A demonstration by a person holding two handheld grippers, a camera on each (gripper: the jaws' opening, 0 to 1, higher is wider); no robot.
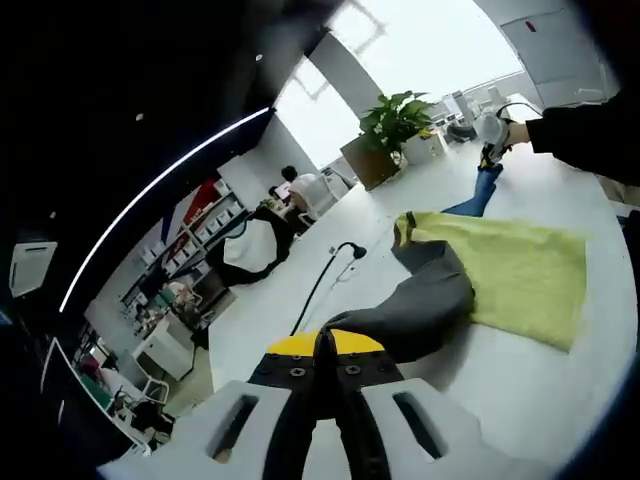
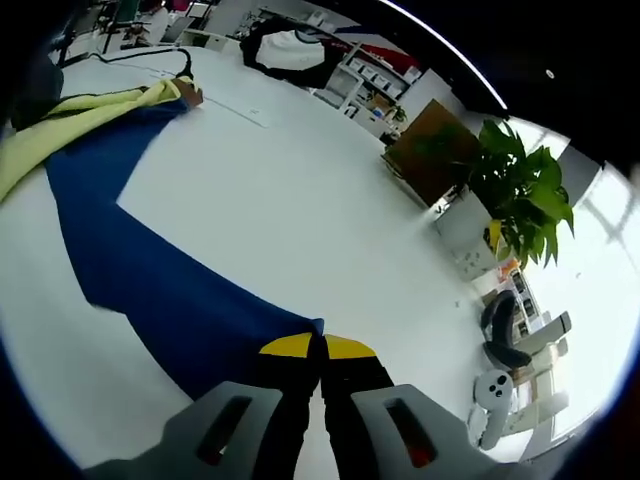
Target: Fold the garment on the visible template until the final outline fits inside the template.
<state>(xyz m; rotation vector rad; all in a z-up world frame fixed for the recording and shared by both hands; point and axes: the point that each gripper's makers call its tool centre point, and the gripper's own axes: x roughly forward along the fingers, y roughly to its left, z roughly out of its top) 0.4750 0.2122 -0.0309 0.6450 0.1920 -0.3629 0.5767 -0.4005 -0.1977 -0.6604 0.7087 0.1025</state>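
Observation:
A garment with a yellow-green body, a grey sleeve and a blue sleeve lies on the white table. My left gripper is shut on the end of the grey sleeve, which is bunched up towards it. My right gripper is shut on the corner of the blue sleeve, which stretches away to the yellow-green body. In the left gripper view the right gripper shows far off, held by a hand in a black sleeve. Faint outline marks lie on the table beyond the blue cloth.
A potted plant and a brown box stand at the table's far edge, with a white controller and a headset near them. A black cable runs across the table. A black-and-white garment lies further off.

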